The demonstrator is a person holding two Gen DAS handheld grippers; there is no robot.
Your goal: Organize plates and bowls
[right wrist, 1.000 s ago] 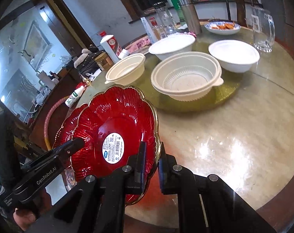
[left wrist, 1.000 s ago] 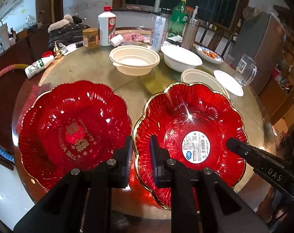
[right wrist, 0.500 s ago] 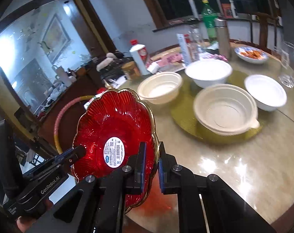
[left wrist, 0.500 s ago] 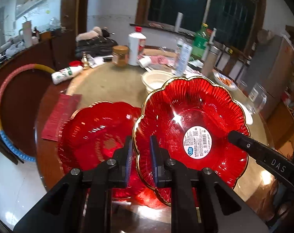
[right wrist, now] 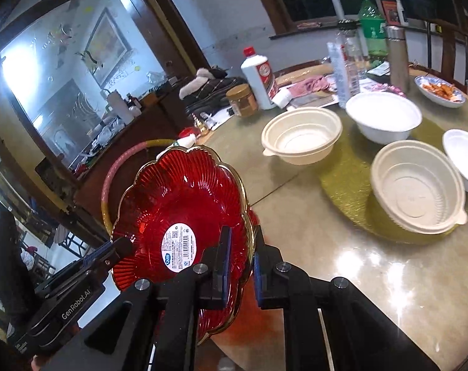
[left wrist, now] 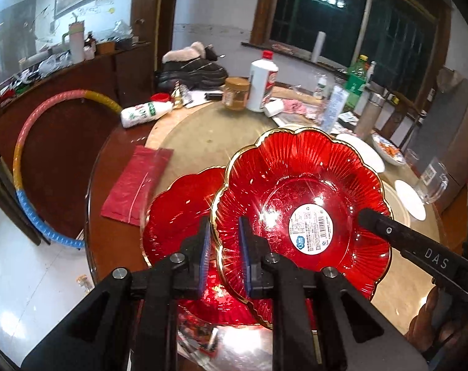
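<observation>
A red flower-shaped plate (left wrist: 302, 198) with a gold rim and a white barcode sticker is held in the air above the table, also in the right wrist view (right wrist: 184, 213). My left gripper (left wrist: 224, 256) is shut on its left rim. My right gripper (right wrist: 241, 259) is shut on its opposite rim. A second red plate (left wrist: 178, 213) lies on the table under and left of it. Two cream plastic bowls (right wrist: 302, 134) (right wrist: 416, 185) and two white bowls (right wrist: 384, 119) (right wrist: 464, 157) stand on the table.
The round table (right wrist: 342, 247) has a gold mat (right wrist: 342, 182). At the back stand a white bottle (left wrist: 262, 82), a jar (left wrist: 235, 92), a green bottle (right wrist: 371, 27) and a glass mug (left wrist: 431, 182). A red packet (left wrist: 138, 182) and a hoop (left wrist: 20, 160) lie to the left.
Both grippers have lifted the stickered red plate off the table and carried it up and left, over the edge of the other red plate.
</observation>
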